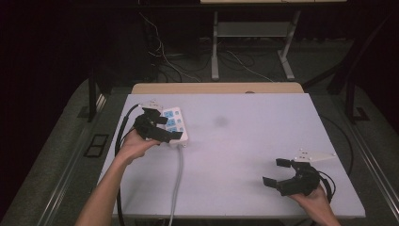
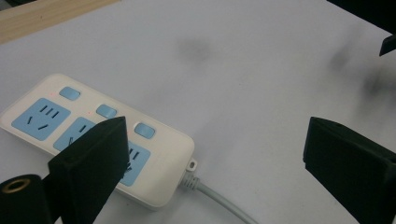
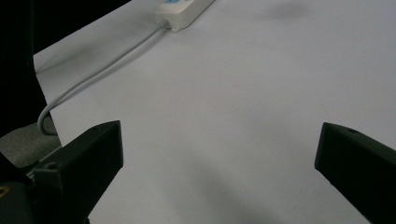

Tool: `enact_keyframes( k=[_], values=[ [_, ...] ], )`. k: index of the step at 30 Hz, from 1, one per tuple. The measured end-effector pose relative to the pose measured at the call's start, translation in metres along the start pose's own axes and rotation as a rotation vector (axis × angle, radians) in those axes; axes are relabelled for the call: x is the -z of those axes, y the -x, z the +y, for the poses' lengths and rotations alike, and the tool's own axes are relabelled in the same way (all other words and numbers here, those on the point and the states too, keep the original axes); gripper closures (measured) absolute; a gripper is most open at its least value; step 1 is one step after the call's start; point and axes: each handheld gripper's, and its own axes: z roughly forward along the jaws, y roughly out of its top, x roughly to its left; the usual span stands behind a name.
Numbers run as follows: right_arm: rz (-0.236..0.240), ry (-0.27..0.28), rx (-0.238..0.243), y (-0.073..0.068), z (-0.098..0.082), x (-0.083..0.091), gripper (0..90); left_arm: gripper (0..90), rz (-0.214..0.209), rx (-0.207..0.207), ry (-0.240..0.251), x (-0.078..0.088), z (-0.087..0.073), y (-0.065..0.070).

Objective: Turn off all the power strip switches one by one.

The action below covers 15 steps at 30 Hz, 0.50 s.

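Left gripper (image 1: 162,128): in the high view it sits at the left centre of the frame, held in the person's left hand (image 1: 136,143), forearm rising from the bottom edge. It hangs over the near end of the white plastic power strip with blue sockets (image 1: 175,125). The jaws stand wide apart and grip nothing.

Right gripper (image 1: 277,172): lower right of the high view, held in the right hand (image 1: 314,200) above bare table (image 1: 244,141). The jaws stand wide apart, nothing between them.

The power strip lies flat on the white table at the upper left of the high view; its grey cable (image 1: 178,179) runs to the bottom edge.

The left gripper view shows three blue switches (image 2: 106,111) and the cable exit (image 2: 189,179) at the strip's end. The right gripper view shows the strip's end (image 3: 184,10) at the top centre, well apart from the jaws.
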Motion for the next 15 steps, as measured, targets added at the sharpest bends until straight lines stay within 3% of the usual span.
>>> enact_keyframes(
  k=[7,15],
  values=[
    [-0.001,-0.003,-0.001,0.001,0.0,0.0,1.0,17.9,0.011,-0.008,-0.016,-0.006,0.005,-0.008],
    [-0.006,0.0,0.002,0.002,-0.001,0.0,1.0,41.1,0.044,0.005,0.013,-0.011,0.008,-0.014]
  ],
)
